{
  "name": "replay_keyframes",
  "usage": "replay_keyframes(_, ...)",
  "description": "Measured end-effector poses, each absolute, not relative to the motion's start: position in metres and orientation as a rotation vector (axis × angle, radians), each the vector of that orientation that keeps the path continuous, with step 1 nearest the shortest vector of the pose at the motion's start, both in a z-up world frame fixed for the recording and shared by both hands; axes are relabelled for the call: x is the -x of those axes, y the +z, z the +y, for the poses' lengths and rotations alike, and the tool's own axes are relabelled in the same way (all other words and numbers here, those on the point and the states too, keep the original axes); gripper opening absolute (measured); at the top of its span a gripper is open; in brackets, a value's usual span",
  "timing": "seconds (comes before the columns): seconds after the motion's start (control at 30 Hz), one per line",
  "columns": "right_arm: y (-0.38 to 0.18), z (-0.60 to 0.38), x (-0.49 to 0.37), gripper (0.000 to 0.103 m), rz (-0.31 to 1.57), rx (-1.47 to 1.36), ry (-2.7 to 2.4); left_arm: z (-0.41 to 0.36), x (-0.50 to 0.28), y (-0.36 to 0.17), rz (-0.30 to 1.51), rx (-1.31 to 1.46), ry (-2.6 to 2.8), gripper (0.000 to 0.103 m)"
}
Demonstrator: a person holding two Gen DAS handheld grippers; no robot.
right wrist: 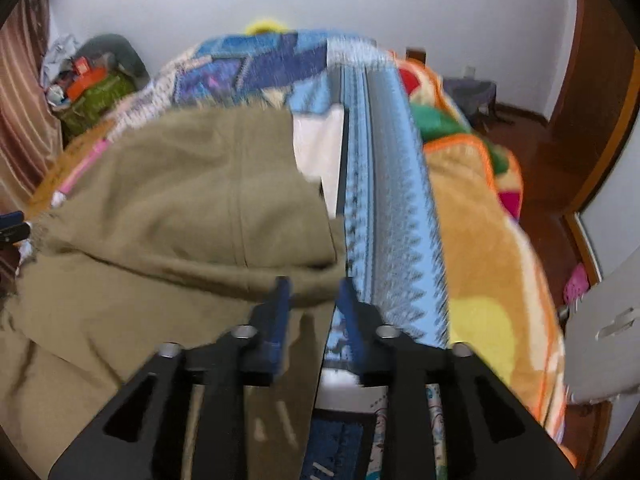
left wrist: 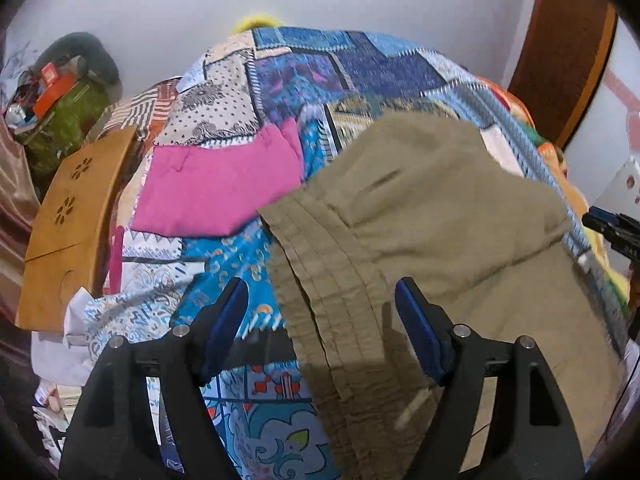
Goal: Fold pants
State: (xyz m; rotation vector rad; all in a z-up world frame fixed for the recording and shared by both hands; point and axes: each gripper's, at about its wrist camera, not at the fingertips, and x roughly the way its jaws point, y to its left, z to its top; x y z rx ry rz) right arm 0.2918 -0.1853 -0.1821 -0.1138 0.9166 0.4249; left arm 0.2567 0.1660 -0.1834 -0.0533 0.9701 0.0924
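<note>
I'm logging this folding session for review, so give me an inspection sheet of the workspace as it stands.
Surface: bed under a patchwork quilt, orange blanket along its right side.
Job's things: khaki pants lying on the quilt, partly folded, waistband toward the left gripper.
Clutter: pink cloth on the quilt; wooden board at the bed's left edge.
Grippers: left gripper open, straddling the waistband; right gripper open, narrow gap, at the pants' right edge.
Cables: nothing seen.
Surroundings: white wall, wooden door, piled bags in the corner.

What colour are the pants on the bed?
Khaki-olive, plain; the pants show best in the left wrist view.
</note>
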Motion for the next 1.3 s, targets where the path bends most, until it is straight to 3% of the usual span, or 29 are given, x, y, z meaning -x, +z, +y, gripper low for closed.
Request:
replay_keyframes(0.07, -0.170, -0.186, -0.295, 0.052, 0.867, 0.104, 0.426, 0.171, -0.264, -0.181, 0.963, 0.078, 0.096, 0.079)
replay_keyframes(0.13, -0.165, -0.183, -0.304, 0.057, 0.847, 0.090, 0.428, 0.174, -0.273, -0.183, 0.971, 0.096, 0.095, 0.079)
replay_keyframes(0.43, -0.211, -0.169, -0.347, 0.057, 0.971, 0.022, 0.491, 0.174, -0.304, -0.229, 1.119, 0.213, 0.014, 0.080)
replay_keyframes(0.5, -0.224, -0.165, -0.351, 0.051, 1.003, 0.005, 0.518, 0.171, -0.306, -0.236, 1.132, 0.208, 0.009, 0.080)
replay_keyframes(0.63, -0.234, -0.154, -0.347, 0.021, 1.002, 0.090, 0.512, 0.167, -0.307, -0.239, 1.099, 0.136, 0.046, 0.072)
replay_keyframes(0.77, -0.236, -0.153, -0.344, 0.011, 0.963, 0.158, 0.488, 0.169, -0.306, -0.238, 1.071, 0.086, 0.107, 0.069)
replay_keyframes(1.07, -0.242, -0.142, -0.341, 0.011, 0.936, 0.327, 0.434, 0.173, -0.304, -0.239, 1.065, 0.065, 0.122, 0.072)
replay_keyframes(1.3, -0.219, -0.145, -0.341, 0.015, 0.966, 0.356, 0.407, 0.186, -0.290, -0.207, 1.024, 0.143, 0.083, 0.072)
